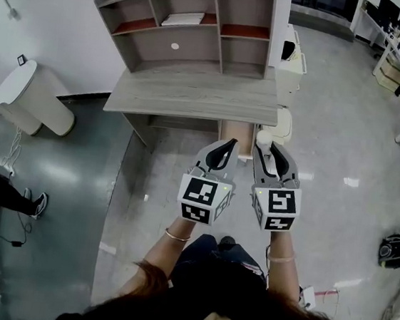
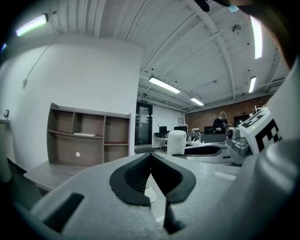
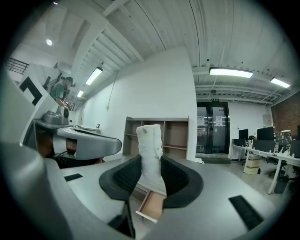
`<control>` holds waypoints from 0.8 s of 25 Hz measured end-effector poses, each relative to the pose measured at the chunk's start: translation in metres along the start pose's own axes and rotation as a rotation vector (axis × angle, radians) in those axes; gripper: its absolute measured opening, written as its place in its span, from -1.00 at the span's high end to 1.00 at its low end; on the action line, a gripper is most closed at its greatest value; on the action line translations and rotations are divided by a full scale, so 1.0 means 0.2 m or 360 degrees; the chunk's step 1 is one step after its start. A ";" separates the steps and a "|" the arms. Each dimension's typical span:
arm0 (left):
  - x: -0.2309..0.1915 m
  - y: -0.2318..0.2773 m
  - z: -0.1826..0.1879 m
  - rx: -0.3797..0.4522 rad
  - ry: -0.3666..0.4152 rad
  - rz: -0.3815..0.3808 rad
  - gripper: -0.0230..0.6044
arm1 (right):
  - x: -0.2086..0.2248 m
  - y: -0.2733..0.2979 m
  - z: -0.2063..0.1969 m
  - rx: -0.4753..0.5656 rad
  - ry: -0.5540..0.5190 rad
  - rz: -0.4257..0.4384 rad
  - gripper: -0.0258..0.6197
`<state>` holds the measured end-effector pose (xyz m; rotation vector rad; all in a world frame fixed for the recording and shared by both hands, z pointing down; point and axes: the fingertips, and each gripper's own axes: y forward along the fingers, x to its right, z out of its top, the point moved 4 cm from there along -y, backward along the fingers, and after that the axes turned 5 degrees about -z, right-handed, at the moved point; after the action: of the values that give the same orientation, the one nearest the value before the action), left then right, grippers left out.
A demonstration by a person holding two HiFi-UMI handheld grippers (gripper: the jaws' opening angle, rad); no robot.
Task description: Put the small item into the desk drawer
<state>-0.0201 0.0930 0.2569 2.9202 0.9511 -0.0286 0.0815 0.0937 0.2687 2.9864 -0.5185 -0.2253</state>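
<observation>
In the head view my right gripper [image 1: 264, 147] is shut on a small white roll [image 1: 264, 136], held upright just in front of the desk [image 1: 193, 97]. The right gripper view shows the white roll [image 3: 150, 145] pinched between the black pads of that gripper [image 3: 151, 165]. Beneath it is the open wooden drawer [image 3: 151, 206], which hangs under the desktop as the drawer [image 1: 236, 136]. My left gripper [image 1: 229, 145] is alongside on the left, shut with nothing in it. Its tips meet in the left gripper view [image 2: 150, 157], where the white roll [image 2: 176, 142] shows to the right.
A shelf hutch [image 1: 194, 22] stands on the desk, with a flat white book [image 1: 181, 19] in it. A white cabinet [image 1: 295, 59] sits to the desk's right and a white rounded bin [image 1: 31, 97] at far left. A person's legs [image 1: 6, 194] are at the left edge.
</observation>
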 end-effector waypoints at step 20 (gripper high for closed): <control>-0.38 0.29 -0.16 -0.0090 -0.0020 -0.0041 0.88 | -0.01 0.49 -0.11 -0.0117 -0.0101 -0.0011 0.54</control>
<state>-0.0464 0.0035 0.2949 2.8527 0.9714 -0.0212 0.0503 0.0040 0.3040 2.9183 -0.4949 -0.3337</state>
